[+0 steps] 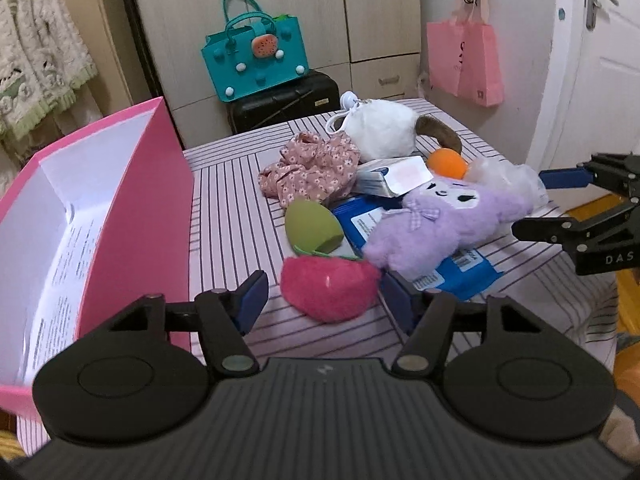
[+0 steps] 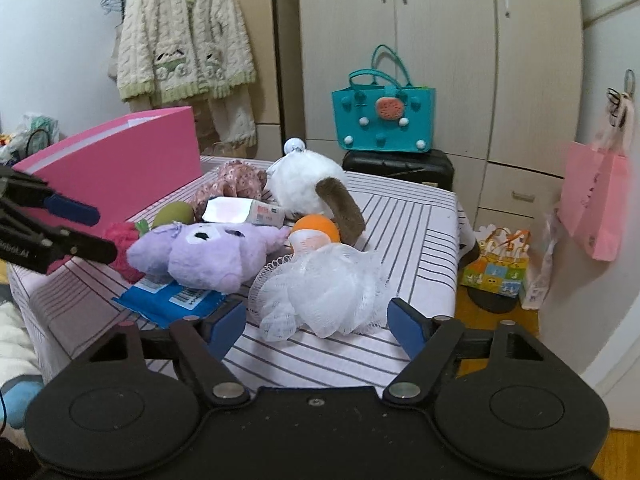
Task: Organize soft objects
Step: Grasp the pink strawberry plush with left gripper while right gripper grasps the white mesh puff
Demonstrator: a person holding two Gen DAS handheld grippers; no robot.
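Since the left gripper (image 1: 324, 296) hangs with jaws wide and empty around the pink plush (image 1: 330, 290) at lower centre, just right of the box (image 1: 132, 208), I'd close gently mid-body; the right gripper (image 2: 318, 326), equally open, frames the mesh puff (image 2: 324, 296).

1. The purple plush toy (image 1: 444, 228) is looking fuzzy, the pink plush strawberry (image 1: 330, 286) at its 8 o'clock equally so.
2. The white mesh bath pouf (image 2: 324, 296) is showing netted folds.
3. The striped tablecloth (image 1: 236, 216) is appearing matt cloth.
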